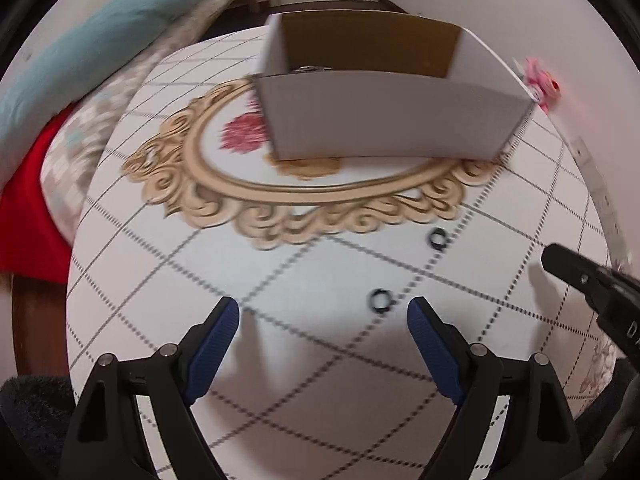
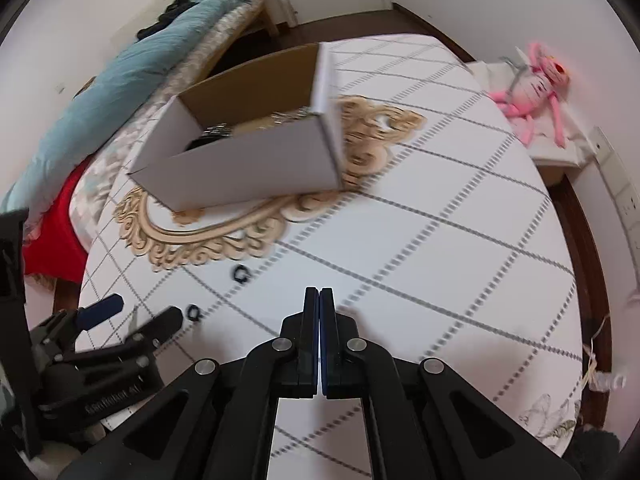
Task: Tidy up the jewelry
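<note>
Left hand-held gripper (image 1: pixel 323 312) spread, right hand-held gripper (image 2: pixel 319 300) pressed together, empty; near black ring (image 1: pixel 380 301) looks tiny, light, slippery, so I'd pinch across rim.

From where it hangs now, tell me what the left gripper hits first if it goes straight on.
Probably the bare tablecloth: the left gripper points steeply down with open jaws. The nearer black ring lies just ahead, toward its right finger.
</note>
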Demonstrator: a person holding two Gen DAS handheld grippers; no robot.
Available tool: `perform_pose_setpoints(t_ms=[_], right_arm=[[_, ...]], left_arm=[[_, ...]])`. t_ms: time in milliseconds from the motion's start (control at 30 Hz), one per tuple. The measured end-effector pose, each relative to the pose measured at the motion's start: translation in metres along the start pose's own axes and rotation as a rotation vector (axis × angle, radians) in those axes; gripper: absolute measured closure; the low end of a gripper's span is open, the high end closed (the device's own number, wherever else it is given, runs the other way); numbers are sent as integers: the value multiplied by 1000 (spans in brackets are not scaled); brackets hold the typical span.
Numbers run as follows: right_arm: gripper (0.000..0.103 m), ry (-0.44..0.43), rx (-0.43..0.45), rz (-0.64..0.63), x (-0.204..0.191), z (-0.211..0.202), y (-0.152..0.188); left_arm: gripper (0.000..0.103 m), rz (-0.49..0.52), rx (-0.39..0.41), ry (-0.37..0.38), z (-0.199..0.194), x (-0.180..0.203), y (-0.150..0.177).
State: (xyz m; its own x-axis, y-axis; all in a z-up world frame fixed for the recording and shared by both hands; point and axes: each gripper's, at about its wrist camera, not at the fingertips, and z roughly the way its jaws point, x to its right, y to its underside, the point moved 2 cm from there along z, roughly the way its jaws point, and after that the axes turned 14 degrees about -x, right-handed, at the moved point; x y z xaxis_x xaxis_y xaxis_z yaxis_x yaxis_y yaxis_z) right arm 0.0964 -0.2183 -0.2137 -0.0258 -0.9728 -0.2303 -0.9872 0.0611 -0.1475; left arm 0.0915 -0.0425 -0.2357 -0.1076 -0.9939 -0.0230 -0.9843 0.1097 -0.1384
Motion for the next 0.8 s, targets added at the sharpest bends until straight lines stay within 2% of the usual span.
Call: perform_pose_setpoints(t_ms=[33, 100, 133, 200, 367, 467, 633, 800], right_arm=[[103, -1, 3, 11, 3, -1, 1], [103, -6, 8, 24, 7, -4, 1], [103, -4, 14, 27, 7, -5, 1], [103, -4, 18, 26, 6, -6, 0], [102, -17, 25, 35, 4, -10, -4], [100, -57, 24, 31, -1, -12, -7], [69, -95, 8, -49, -31, -5, -14], [69, -49, -14, -139, -70, 19, -22]], left_arm=[[21, 12, 7, -3, 0, 5, 1], [54, 38, 18, 12, 0, 13, 2], [63, 43, 22, 18, 0, 14, 0], [91, 64, 27, 30, -1, 19, -2], [93, 69, 32, 28, -4, 20, -4], [93, 44, 43, 33, -9, 4, -8], [93, -26, 56, -4, -18, -33, -6], [93, -112, 28, -34, -8, -67, -3]])
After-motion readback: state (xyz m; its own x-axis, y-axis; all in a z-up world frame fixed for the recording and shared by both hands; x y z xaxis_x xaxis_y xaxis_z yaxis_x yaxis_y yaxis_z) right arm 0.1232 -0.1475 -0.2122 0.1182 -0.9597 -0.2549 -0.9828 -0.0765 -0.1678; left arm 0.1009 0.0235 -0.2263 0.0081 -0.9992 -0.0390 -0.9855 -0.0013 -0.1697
